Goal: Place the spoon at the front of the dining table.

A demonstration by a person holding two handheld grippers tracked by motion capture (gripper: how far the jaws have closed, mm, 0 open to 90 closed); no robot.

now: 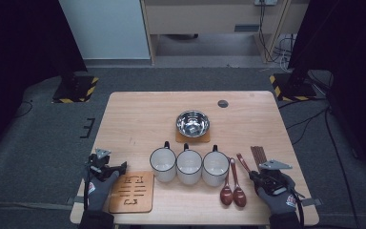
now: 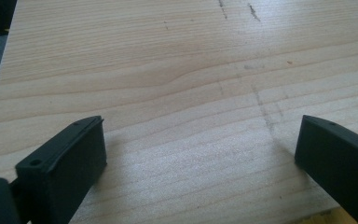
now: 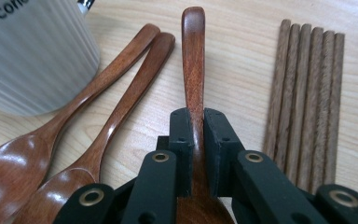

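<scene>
Right gripper is clamped on a wooden spoon whose handle runs straight out toward twelve o'clock, chopsticks at three, white mug at ten, while the left gripper waits with jaws apart over bare table.

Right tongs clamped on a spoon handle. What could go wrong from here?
1. The right tongs pinch the third brown wooden spoon on its narrow handle, so it may pivot or slip when lifted.
2. The dark wooden chopsticks and the two other wooden spoons lie close beside it, so a swing could scatter them.
</scene>
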